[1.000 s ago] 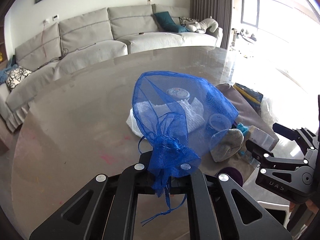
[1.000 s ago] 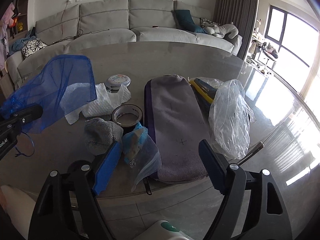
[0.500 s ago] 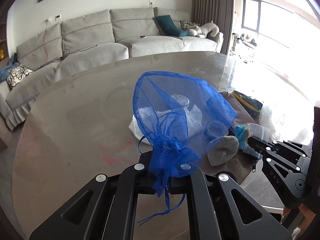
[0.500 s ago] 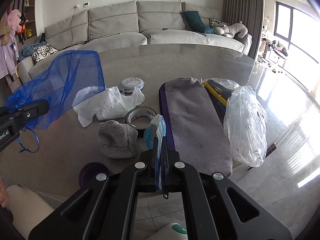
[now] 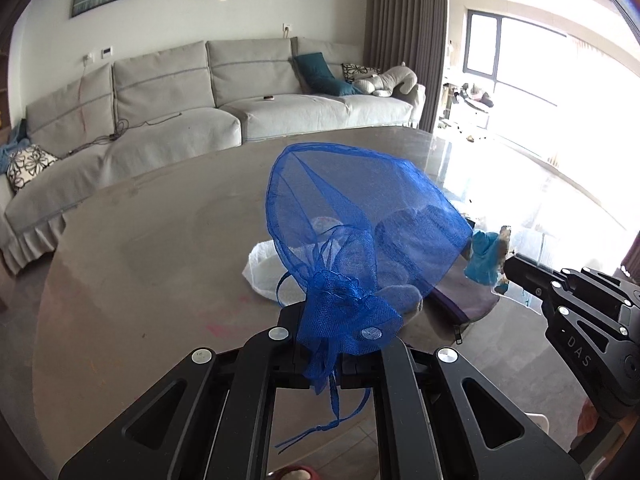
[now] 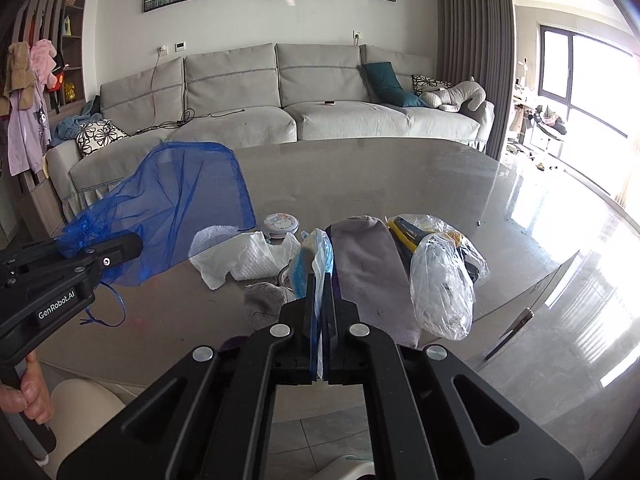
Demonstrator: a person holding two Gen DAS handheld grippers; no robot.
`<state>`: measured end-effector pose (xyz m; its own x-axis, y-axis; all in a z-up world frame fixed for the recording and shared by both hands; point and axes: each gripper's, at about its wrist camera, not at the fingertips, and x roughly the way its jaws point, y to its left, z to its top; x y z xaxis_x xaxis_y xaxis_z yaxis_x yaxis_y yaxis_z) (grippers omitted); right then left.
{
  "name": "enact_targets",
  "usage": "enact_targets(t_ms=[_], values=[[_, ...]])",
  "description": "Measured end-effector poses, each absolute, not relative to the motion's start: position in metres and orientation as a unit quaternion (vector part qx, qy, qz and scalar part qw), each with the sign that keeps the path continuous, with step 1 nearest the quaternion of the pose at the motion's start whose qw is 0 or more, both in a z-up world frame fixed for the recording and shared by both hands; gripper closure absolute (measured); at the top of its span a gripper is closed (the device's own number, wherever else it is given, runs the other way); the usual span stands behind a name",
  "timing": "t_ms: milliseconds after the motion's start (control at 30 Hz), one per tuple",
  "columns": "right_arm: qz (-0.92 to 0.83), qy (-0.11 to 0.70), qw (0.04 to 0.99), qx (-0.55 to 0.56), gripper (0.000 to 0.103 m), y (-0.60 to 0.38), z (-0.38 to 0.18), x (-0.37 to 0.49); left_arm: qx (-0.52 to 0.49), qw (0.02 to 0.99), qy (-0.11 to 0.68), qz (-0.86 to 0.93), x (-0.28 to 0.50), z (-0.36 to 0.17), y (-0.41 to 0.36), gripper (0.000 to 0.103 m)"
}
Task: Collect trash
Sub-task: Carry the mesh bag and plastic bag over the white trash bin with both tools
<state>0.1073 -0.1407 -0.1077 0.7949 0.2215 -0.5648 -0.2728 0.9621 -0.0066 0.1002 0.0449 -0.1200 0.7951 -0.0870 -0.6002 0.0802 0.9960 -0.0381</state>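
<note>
A second ago the right claw [image 6: 320, 312] stood apart over a small clear plastic wrapper with teal-blue scraps inside [image 6: 316, 264]; half a second ago it had closed on it, and now the wrapper hangs clamped between the pads, clear of the round grey stone bench [image 6: 400, 184]. In the left wrist view the same wrapper [image 5: 486, 260] sits at the tip of the right claw [image 5: 508, 270], just beside the sheer blue mesh drawstring pouch [image 5: 360, 232]. So the pick appears done, and what remains for this piece is getting it into the pouch. The left claw [image 5: 340, 336] is clamped together on the pouch's gathered neck, as it was throughout. The pouch is held in the air above the bench, its long axis running from that neck up and away from the left claw, its flat bottom edge farthest out. The neck is bunched where it is pinched, so the wrapper is nearest the closed end, not an opening. The wrapper stands on edge between the right pads, its long axis roughly upright.
</note>
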Motion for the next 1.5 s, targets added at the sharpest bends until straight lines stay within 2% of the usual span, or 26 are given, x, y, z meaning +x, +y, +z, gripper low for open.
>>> enact_targets(t_ms=[600, 867, 1100, 1500], values=[[0.061, 0.273, 0.960, -0.027, 0.101, -0.180, -0.090, 0.008, 0.022, 0.937, 0.311, -0.154, 0.031, -0.111, -0.015, 0.097], [-0.001, 0.286, 0.958, -0.016, 0.101, -0.213, -0.113, -0.042, 0.050, 0.918, 0.322, -0.224, -0.004, -0.138, -0.062, 0.097], [-0.044, 0.303, 0.952, 0.000, 0.101, -0.241, -0.140, -0.077, 0.061, 0.884, 0.364, -0.285, -0.022, -0.170, -0.102, 0.097], [-0.058, 0.342, 0.937, 0.026, 0.101, -0.255, -0.197, -0.091, 0.128, 0.849, 0.403, -0.317, -0.048, -0.231, -0.145, 0.097]])
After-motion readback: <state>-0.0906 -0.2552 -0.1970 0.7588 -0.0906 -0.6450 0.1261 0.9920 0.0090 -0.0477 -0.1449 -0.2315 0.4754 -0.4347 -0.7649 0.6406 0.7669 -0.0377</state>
